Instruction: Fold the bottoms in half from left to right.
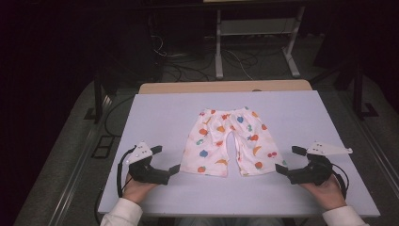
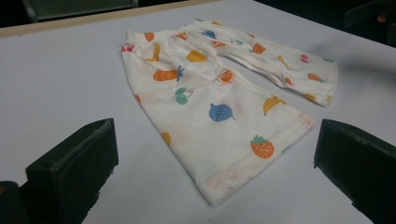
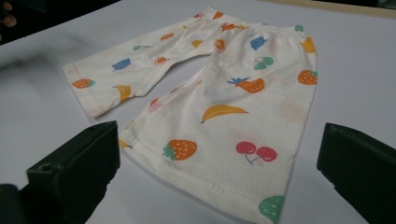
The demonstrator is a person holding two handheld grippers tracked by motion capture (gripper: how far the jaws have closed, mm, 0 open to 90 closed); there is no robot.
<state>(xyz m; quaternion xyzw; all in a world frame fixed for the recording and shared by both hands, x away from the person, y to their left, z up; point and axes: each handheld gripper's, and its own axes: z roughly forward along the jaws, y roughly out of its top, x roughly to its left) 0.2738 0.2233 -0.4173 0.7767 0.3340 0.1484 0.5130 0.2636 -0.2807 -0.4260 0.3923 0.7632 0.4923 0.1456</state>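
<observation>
We are holding both grippers, left gripper point(image 1: 167, 162) and right gripper point(image 1: 288, 160), jaws apart, flanking soft fruit-printed cotton shorts point(image 1: 229, 141) lying flat ahead on a smooth white table point(image 1: 155, 113).

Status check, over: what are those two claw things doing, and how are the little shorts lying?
Left gripper open, right gripper open, each beside a leg hem. Fruit-print shorts flat on the white table, ungripped. Nothing in the way.

In the left gripper view, the left gripper's point(image 2: 212, 161) two black jaws are cut off by the bottom and right edges, and a blurred dark shape point(image 2: 371, 21) at the top right corner cannot be identified. In the right gripper view, the fruit-print shorts' point(image 3: 219, 102) near hem runs off the bottom edge, and a blurred fingertip point(image 3: 6, 15) is cut off at the top left.
</observation>
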